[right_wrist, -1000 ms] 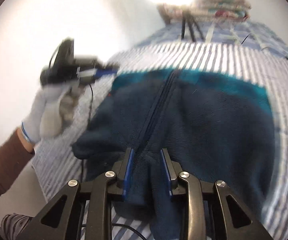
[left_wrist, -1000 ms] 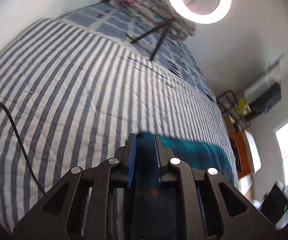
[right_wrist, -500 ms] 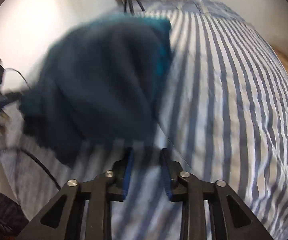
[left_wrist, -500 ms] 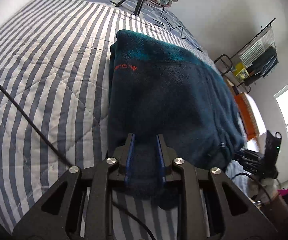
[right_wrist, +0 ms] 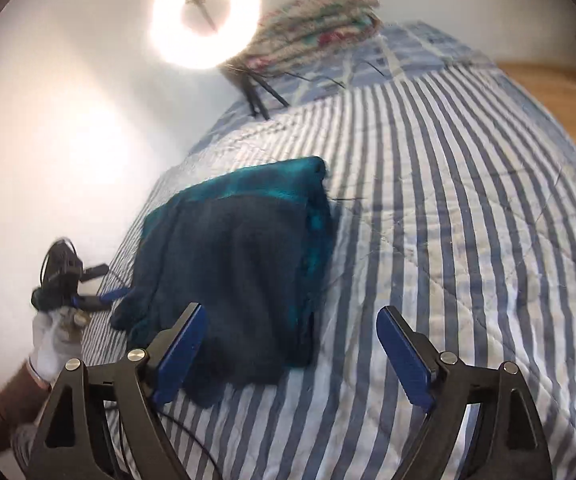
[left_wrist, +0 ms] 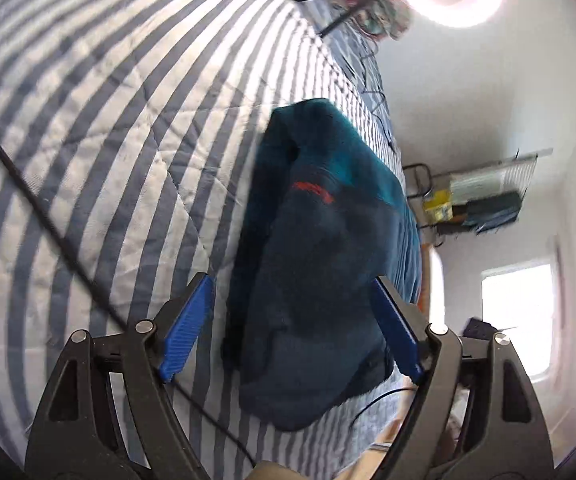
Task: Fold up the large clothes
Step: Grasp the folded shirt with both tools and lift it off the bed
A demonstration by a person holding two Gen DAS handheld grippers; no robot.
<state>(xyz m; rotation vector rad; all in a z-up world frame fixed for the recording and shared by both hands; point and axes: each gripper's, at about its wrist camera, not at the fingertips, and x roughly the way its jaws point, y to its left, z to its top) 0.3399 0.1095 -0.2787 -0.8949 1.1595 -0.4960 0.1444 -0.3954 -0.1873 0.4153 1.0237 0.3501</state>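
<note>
A dark navy and teal fleece jacket (left_wrist: 320, 248) lies folded in a compact bundle on the blue-and-white striped bed cover (left_wrist: 107, 128). My left gripper (left_wrist: 294, 326) is open and empty, its jaws spread just before the bundle's near end. In the right wrist view the jacket (right_wrist: 243, 264) lies left of centre on the bed cover (right_wrist: 468, 240). My right gripper (right_wrist: 294, 348) is open and empty, just short of the bundle's near right corner. The left gripper (right_wrist: 99, 288) also shows at the far left, held by a gloved hand (right_wrist: 53, 340).
A ring light (right_wrist: 203, 14) on a tripod (right_wrist: 259, 92) stands at the head of the bed beside folded patterned blankets (right_wrist: 320, 20). A black cable (left_wrist: 47, 216) runs across the cover. A wire rack (left_wrist: 484, 196) and window (left_wrist: 520, 316) are beyond the bed.
Both grippers have opened and let go of the jacket, which now lies folded on the bed. Both have drawn back a little from it.
</note>
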